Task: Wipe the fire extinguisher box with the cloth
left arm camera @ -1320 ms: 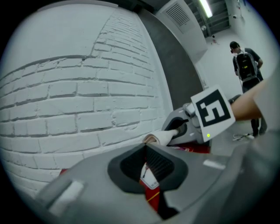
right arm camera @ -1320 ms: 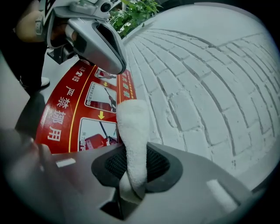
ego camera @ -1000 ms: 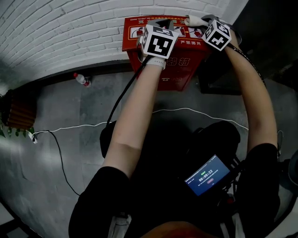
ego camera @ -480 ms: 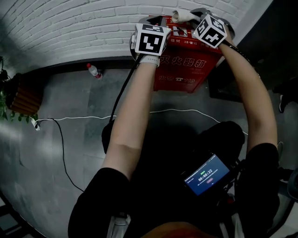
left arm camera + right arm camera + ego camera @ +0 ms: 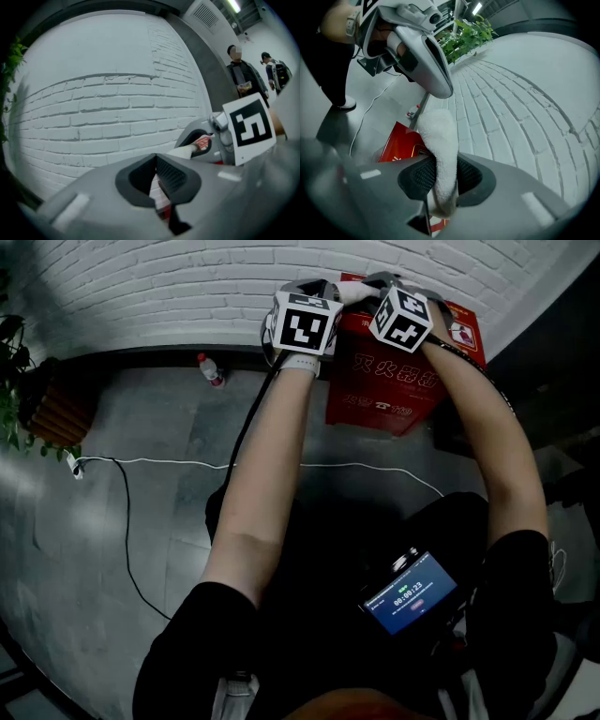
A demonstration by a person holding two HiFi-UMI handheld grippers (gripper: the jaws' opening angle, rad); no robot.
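Both grippers have slid leftward along the top of the fire extinguisher box [image 5: 386, 381], my right gripper [image 5: 440, 176] pinching the white cloth [image 5: 439, 136] so it drags over the lid, my left gripper [image 5: 156, 177] closed, empty, just beside.

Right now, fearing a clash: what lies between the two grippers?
The cloth, pinched by the right gripper, pokes toward the left gripper; the head view shows it.

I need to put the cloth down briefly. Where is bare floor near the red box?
Bare grey floor lies between the bottle, the white cable and the red box. More lies left of the bottle, toward the plant. The left tongs, right tongs and cloth crowd the box top.
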